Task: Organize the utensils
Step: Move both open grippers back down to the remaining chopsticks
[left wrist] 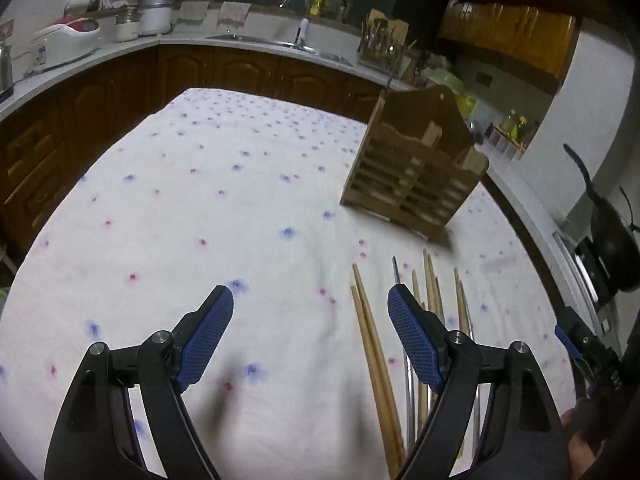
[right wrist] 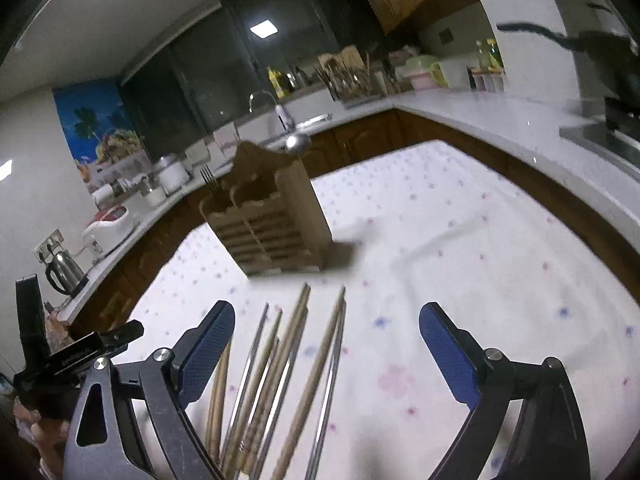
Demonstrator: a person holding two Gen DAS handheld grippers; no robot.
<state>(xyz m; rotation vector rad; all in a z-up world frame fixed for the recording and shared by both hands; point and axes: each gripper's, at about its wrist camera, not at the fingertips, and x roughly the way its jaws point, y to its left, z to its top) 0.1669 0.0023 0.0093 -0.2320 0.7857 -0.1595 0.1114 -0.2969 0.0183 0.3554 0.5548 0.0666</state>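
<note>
Your counter [left wrist: 240, 184], spread with a white flower-dotted cloth, fills most of both views. The wooden utensil holder [left wrist: 416, 176] stands upright on it, right of centre in the left view and centre-left in the right view, with a fork [right wrist: 209, 180] upright in its left compartment. The chopsticks [right wrist: 296, 356], wooden and metal, lie in a loose row below the holder. Your left claw [left wrist: 310, 308] gapes wide over bare cloth, gripping nothing. Your right claw [right wrist: 327, 320] is spread wide too and grips nothing, with the chopsticks lying below its left finger.
</note>
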